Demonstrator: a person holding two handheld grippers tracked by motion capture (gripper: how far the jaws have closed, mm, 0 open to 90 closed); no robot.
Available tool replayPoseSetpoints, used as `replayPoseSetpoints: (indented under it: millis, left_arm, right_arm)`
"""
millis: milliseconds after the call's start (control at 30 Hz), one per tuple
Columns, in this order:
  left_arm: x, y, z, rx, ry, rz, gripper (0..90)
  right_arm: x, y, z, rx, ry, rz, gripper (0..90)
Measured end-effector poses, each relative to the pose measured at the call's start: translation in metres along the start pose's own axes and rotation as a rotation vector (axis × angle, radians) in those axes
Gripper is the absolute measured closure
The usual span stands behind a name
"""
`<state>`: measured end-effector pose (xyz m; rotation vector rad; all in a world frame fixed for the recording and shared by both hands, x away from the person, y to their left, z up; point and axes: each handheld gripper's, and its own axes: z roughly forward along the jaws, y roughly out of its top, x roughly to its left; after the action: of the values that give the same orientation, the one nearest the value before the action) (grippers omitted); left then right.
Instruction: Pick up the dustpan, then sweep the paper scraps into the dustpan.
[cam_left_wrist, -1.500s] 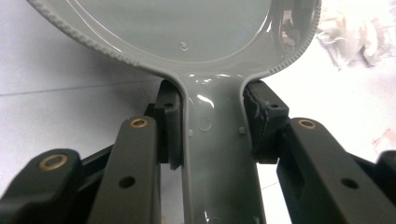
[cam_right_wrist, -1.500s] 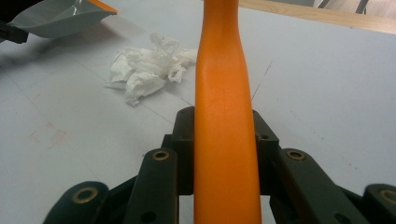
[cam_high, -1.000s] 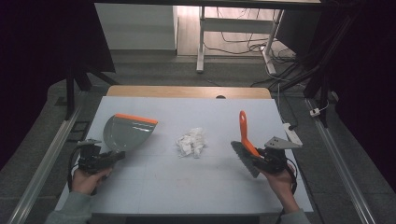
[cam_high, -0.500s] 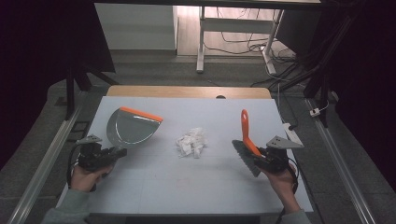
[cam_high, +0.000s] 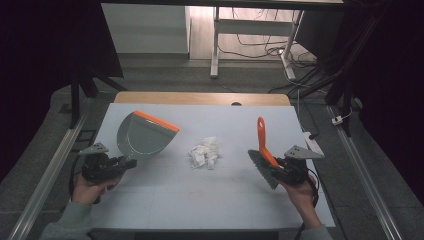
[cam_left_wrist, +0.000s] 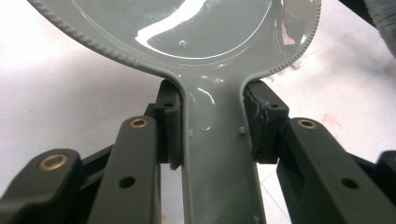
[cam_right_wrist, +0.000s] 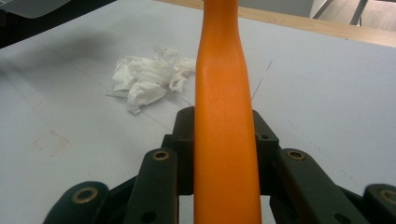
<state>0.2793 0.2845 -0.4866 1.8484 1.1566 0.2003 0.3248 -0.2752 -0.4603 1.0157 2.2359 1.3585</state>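
High view shows the white table (cam_high: 165, 200) carrying everything. Toward its left edge the left gripper (cam_high: 119, 165) is clamped on the handle of the grey dustpan (cam_high: 142, 136), whose orange lip points toward the middle; that stiff, smooth plastic could twist, so a hold close to the pan looks wise. Near the right edge the right gripper (cam_high: 276, 167) is closed around the orange brush (cam_high: 261, 142), handle up, bristles down, rigid and light. Between them, mid-table, lies the crumpled paper (cam_high: 205, 152), soft and very light, likely to skid when swept.
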Motion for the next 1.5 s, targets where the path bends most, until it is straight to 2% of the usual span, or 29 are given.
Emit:
replayPoseSetpoints:
  millis: [233,367,600,833,900,1000,1267,1500]
  left_arm:
    - [-0.008,0.001,-0.003,0.022,-0.043,0.072,61.3]
    - [-0.011,0.001,-0.003,0.038,-0.057,0.09,61.3]
    - [-0.018,-0.001,-0.001,0.078,-0.126,0.158,61.3]
    - [-0.025,-0.002,0.003,0.118,-0.151,0.203,61.3]
    - [-0.028,-0.003,0.003,0.122,-0.16,0.213,61.2]
    - [-0.03,-0.003,0.005,0.138,-0.152,0.218,61.3]
    - [-0.034,-0.004,0.008,0.171,-0.181,0.258,61.3]
    - [-0.035,-0.005,0.007,0.178,-0.191,0.268,61.3]
  right_arm:
    - [0.002,0.001,0.002,-0.001,0.004,-0.002,70.0]
    - [0.003,0.002,0.003,-0.002,0.005,-0.005,70.0]
    - [0.005,0.003,0.006,-0.001,0.011,-0.006,70.0]
    - [0.006,0.004,0.006,-0.006,0.016,-0.011,70.0]
    - [0.006,0.004,0.006,-0.005,0.012,-0.011,70.0]
    - [0.006,0.004,0.006,-0.006,0.011,-0.01,70.0]
    - [0.006,0.005,0.007,-0.005,0.013,-0.01,70.0]
    - [0.006,0.01,0.009,-0.017,0.015,-0.007,70.0]
